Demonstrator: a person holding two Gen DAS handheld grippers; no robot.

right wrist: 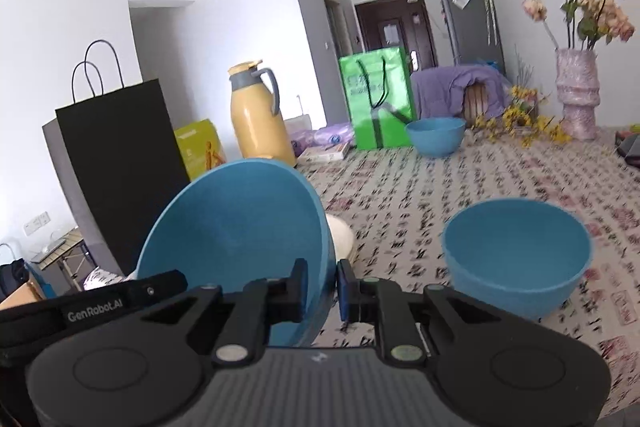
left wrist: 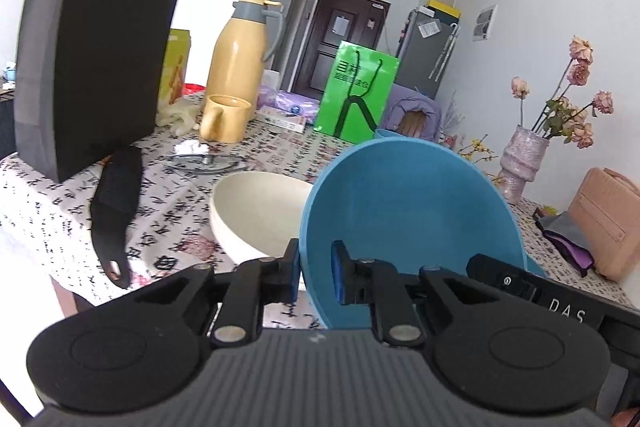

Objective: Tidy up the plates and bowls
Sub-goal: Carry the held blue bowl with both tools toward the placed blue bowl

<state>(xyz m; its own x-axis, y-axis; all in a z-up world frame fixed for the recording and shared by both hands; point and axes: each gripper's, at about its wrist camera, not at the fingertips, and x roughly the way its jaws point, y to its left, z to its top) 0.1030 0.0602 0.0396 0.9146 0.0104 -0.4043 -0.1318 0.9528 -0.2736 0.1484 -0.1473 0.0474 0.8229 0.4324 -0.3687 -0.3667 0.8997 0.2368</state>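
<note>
Both grippers were clamped on opposite edges of one large blue bowl, held tilted in the air above the patterned tablecloth. The left gripper pinched the bowl's near rim with one pad outside the wall and one inside; the right gripper did the same on the other edge, its body showing at the lower right of the left view.

Just beyond and beneath the tilted bowl sat a cream bowl, partly hidden by it in the right view. A second blue bowl stood upright on the cloth to the right, and a third, smaller-looking blue bowl rested far back beside a green bag.

The risks appeared plain. The bowl was gripped only by thin rims on smooth walls, so if the two hands drifted apart or twisted unevenly, it could slip from one pair of pads and swing or drop onto the cream bowl. Lowered at that tilt, its edge could strike the cream bowl's rim and shove it toward the table edge near the black strap. Farther back, a yellow mug, a yellow flask and a tall black bag stood well clear.
</note>
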